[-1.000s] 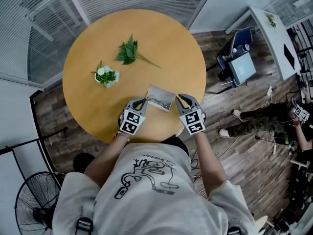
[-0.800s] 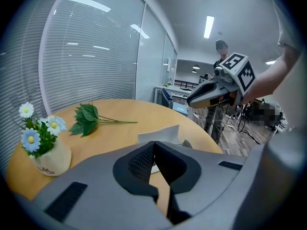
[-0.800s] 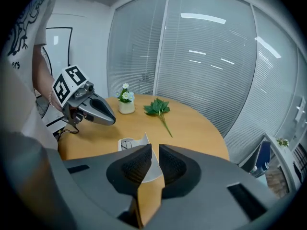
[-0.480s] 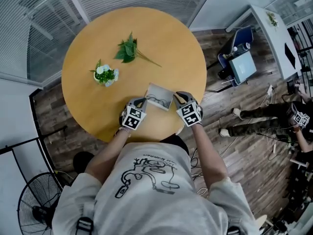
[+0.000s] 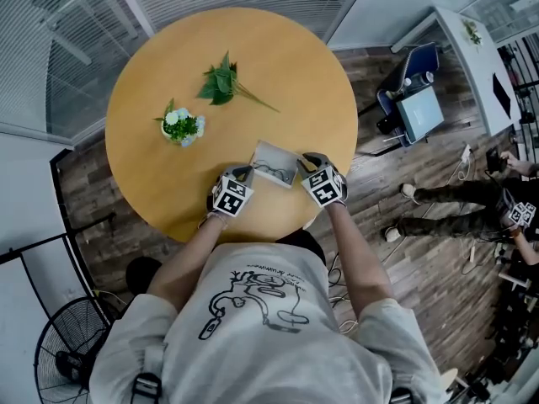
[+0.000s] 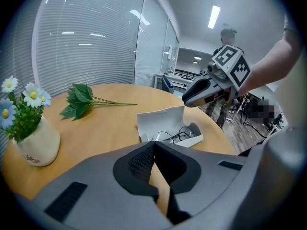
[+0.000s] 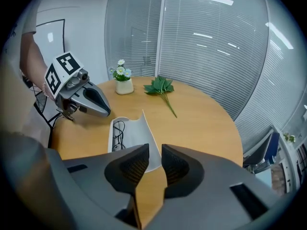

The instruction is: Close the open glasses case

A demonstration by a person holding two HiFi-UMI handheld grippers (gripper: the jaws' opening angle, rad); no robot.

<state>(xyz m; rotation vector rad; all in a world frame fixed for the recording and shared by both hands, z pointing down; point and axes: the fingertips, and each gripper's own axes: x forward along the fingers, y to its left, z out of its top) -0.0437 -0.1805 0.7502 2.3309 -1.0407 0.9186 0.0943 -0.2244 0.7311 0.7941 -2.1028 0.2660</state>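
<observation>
Case (image 5: 276,164) lay open with glasses (image 6: 177,135) inside near the front edge of the table (image 5: 253,66), between my left gripper (image 5: 245,172), jaws pressed together empty, and my right gripper (image 5: 306,160), jaws slightly parted, empty; I judged a one-sided shove might skid it off.

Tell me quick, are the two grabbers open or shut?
Grey left gripper: shut, holding nothing.
Grey right gripper: open a little, holding nothing.

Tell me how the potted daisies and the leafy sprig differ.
The potted daisies stand upright in a cream pot; the leafy sprig lies flat, loose on the round table. The daisies carry white blooms; the sprig shows only leaves and a stem. Both are greenery resting on that table.
</observation>
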